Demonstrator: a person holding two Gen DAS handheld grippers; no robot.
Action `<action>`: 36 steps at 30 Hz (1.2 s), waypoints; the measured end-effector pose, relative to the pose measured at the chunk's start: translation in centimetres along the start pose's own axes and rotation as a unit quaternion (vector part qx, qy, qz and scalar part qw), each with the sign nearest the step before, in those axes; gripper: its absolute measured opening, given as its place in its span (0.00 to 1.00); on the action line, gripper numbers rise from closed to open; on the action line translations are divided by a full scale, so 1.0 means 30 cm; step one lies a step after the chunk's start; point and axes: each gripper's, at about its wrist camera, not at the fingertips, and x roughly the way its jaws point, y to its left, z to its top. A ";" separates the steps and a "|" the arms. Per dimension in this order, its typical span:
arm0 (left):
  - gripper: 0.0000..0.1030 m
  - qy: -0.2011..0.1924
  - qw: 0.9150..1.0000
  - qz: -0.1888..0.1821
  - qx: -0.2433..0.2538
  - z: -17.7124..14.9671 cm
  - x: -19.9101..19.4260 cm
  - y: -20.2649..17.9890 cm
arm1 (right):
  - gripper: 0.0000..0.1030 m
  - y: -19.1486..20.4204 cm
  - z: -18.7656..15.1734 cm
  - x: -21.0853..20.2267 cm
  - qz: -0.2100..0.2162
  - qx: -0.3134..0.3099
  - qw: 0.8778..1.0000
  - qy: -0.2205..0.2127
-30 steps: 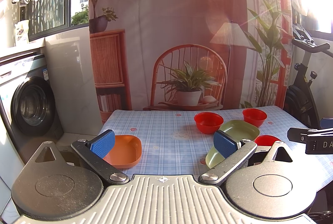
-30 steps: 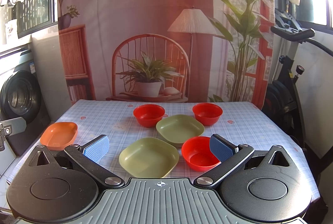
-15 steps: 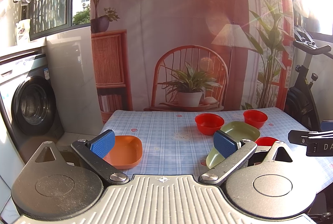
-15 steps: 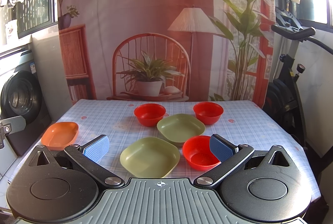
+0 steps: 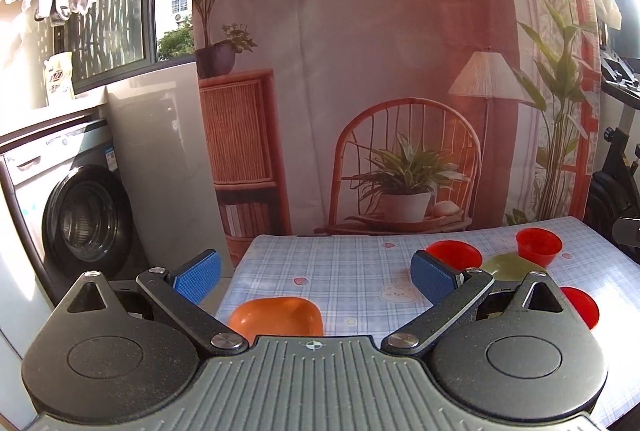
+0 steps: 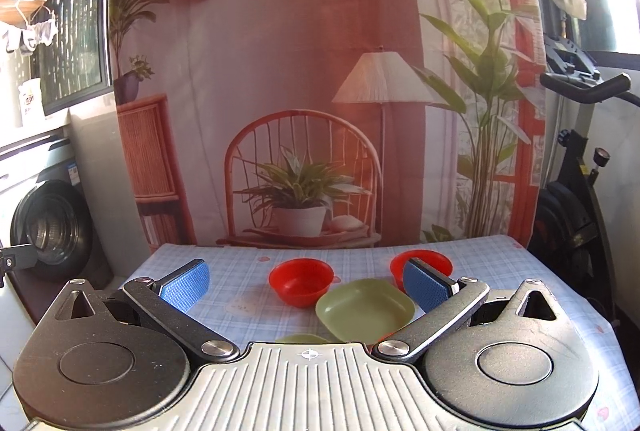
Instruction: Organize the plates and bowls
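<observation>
While both tools are spread wide and empty, the left gripper is lowered squarely over the orange plate rim; the right gripper is kept clear.

Left wrist view: low over table near-left corner, facing far edge. Right wrist view: low over table near edge, further right, facing same way. Shared: far edge, chair backdrop, red bowls.
</observation>
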 end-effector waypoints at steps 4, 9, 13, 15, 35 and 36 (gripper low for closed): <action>0.99 -0.001 1.000 0.017 0.004 0.041 0.076 0.040 | 1.00 0.021 0.024 0.105 0.013 0.011 1.000 -0.002; 0.99 0.014 1.000 0.023 -0.003 0.063 0.189 0.098 | 1.00 0.046 0.034 0.246 0.047 0.043 0.998 0.002; 0.95 0.028 0.999 0.033 -0.012 0.065 0.290 0.158 | 1.00 0.074 0.013 0.365 0.053 0.069 0.996 0.003; 0.89 0.037 0.999 0.035 -0.014 0.063 0.334 0.189 | 1.00 0.104 0.001 0.430 0.048 0.067 0.996 0.018; 0.69 0.160 0.985 0.025 -0.052 -0.299 0.744 0.454 | 0.68 0.584 -0.214 0.942 0.136 -0.075 0.975 0.162; 0.68 0.166 0.984 0.021 -0.057 -0.317 0.758 0.459 | 0.65 0.604 -0.230 0.959 0.145 -0.082 0.971 0.172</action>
